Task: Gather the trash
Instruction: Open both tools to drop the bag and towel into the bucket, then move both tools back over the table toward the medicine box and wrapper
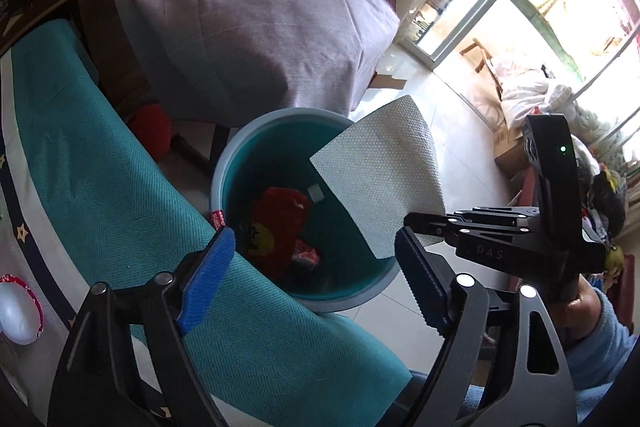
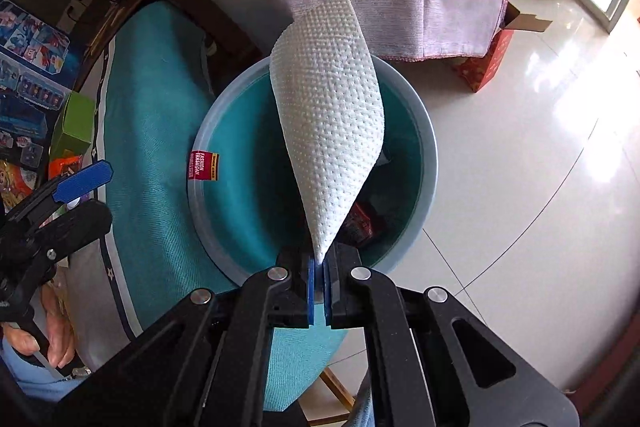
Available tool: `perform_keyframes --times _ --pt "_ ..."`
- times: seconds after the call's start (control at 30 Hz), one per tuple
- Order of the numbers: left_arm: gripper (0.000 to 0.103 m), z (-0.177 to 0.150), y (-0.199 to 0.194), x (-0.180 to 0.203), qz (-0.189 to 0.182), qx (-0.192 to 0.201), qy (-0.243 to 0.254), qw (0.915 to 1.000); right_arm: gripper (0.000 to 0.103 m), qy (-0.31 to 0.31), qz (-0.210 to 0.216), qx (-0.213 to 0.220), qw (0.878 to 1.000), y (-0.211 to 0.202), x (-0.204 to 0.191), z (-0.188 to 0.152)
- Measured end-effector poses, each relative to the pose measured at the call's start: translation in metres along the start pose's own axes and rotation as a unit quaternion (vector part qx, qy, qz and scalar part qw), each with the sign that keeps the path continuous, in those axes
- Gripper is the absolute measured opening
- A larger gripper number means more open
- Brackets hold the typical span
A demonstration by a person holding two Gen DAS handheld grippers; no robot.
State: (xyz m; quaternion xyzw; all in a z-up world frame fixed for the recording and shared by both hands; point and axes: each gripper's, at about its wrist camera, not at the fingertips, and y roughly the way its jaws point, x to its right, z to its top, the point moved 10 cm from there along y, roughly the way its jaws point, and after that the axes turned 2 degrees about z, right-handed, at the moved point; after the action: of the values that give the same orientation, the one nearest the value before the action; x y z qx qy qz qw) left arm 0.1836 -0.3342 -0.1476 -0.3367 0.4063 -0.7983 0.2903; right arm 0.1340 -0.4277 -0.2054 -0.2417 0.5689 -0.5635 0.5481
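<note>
"FASHION TRASHCAN" label [image 2: 203, 165], "DAS" on tongs [image 1: 486, 251]

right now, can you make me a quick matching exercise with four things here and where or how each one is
Things:
1. paper towel
2. left tongs
3. red wrapper
4. red label

States or places:
A. lying at the bottom of the bin
B. stuck on the bin's rim, beside the teal cloth
C. pinched by one corner in the right tongs, hanging over the bin
D. open, nothing between the blue pads

Pairs: 1-C, 2-D, 3-A, 4-B
</note>
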Motion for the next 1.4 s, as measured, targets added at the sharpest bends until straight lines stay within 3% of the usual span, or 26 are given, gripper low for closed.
perform_keyframes --times 0.03,0.13,0.23,0.33,0.6,1.0,1.4 --pt "0.091 -0.001 -0.004 -0.001 0.000 0.004 -0.001 1.0000 0.010 -0.001 0.002 -0.004 1.000 0.002 -0.002 0.000" --pt "0.094 -0.006 -0.010 -0.005 0.002 0.006 -0.001 1.0000 0.062 -0.001 -0.006 -0.004 1.000 0.003 -0.006 0.001" --pt "0.095 -0.014 -0.012 -0.010 0.003 0.001 -0.008 1.0000 0.064 -0.008 -0.017 0.002 1.000 0.000 -0.009 0.003" --pt "0.096 -0.022 -0.013 -0.017 0.005 -0.006 -0.020 0.9998 0.076 0.003 -0.021 -0.001 1.000 -0.001 -0.006 0.003" --pt "0.096 -0.040 -0.029 -0.034 0.008 -0.002 -0.046 0.9989 0.080 0.012 -0.034 -0.021 0.999 -0.002 -0.015 -0.007" --pt "0.097 -0.073 -0.083 -0.075 0.033 0.035 -0.094 0.9944 0.080 -0.046 -0.027 -0.013 0.998 -0.009 -0.082 -0.016" --pt "0.097 -0.126 -0.149 -0.161 0.087 0.075 -0.185 0.9760 0.080 -0.128 -0.018 -0.032 0.991 0.008 -0.176 -0.035"
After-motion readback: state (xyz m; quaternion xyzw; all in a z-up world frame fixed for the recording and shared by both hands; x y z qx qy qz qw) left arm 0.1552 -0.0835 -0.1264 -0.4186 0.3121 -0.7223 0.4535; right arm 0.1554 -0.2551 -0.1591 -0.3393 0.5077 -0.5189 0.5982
